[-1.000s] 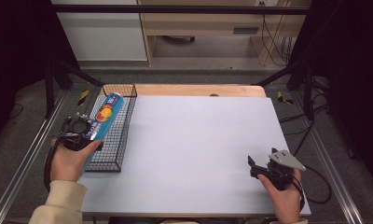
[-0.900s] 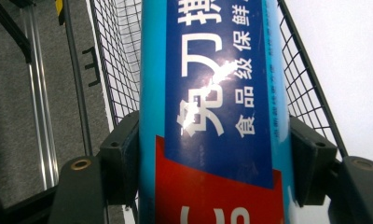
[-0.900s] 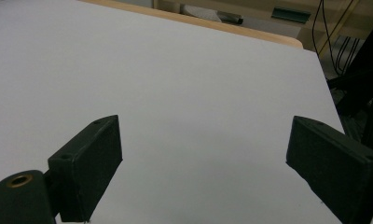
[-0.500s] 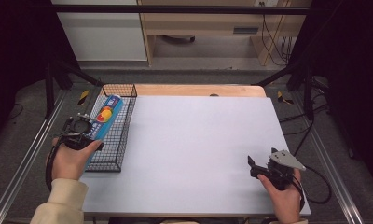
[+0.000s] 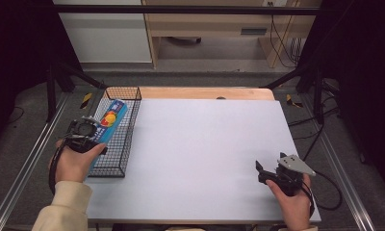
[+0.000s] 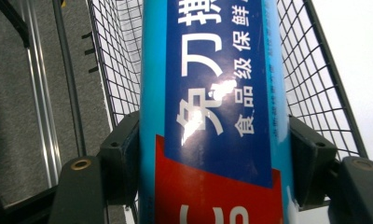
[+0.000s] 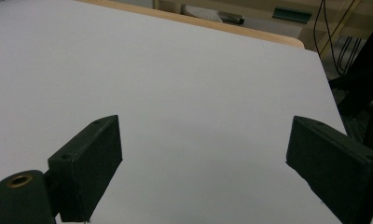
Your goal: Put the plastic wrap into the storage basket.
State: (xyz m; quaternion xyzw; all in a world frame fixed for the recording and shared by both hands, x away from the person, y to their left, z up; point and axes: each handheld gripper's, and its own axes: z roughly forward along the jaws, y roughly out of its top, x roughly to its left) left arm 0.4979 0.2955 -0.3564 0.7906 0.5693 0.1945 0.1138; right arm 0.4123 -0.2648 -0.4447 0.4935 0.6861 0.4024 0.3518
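A long blue box (image 5: 110,120) with a red and yellow print lies lengthwise in the black wire basket (image 5: 125,139) at the table's left edge. My left gripper (image 5: 98,133) is shut on the near end of this blue box (image 6: 212,116), a black pad pressed against each side, with the basket mesh (image 6: 315,84) behind it. At the front right my right gripper (image 5: 259,172) rests near the table edge, held by a hand. In the right gripper view its jaws (image 7: 203,163) stand wide open over bare white table, nothing between them.
The white tabletop (image 5: 205,144) spans the middle, with a strip of bare wood (image 5: 205,93) along its far edge. Metal rails (image 5: 27,163) run along both sides of the table. Cables (image 5: 325,192) trail behind the right gripper.
The left hand and the blue box have shifted slightly inside the basket. The right gripper has stayed where it was.
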